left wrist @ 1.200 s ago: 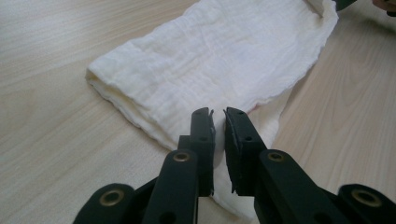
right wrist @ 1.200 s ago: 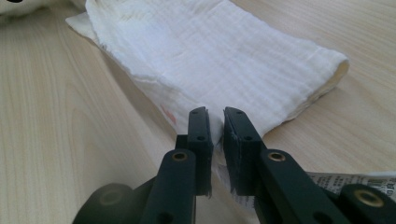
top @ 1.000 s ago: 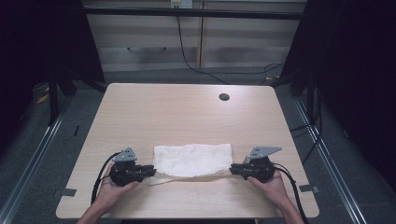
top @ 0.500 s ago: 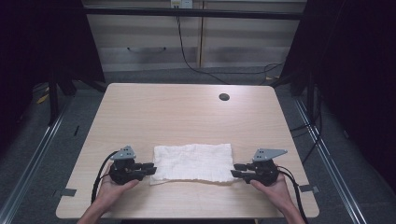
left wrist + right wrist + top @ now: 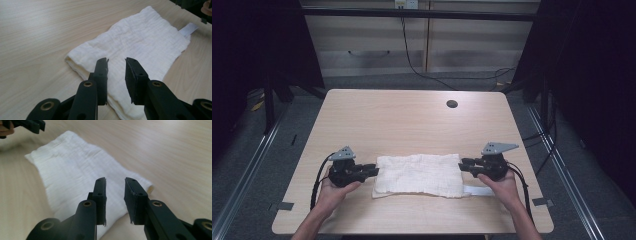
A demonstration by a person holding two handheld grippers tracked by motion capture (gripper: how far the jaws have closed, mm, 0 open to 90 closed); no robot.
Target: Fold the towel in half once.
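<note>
We see the folded white cloth (image 5: 418, 175) lying flat on the worktop (image 5: 412, 120), between our two grippers. Our left gripper (image 5: 373, 171) has just been opening, our right gripper (image 5: 464, 165) closing; both stand narrowly parted at the cloth's ends, gripping nothing
</note>
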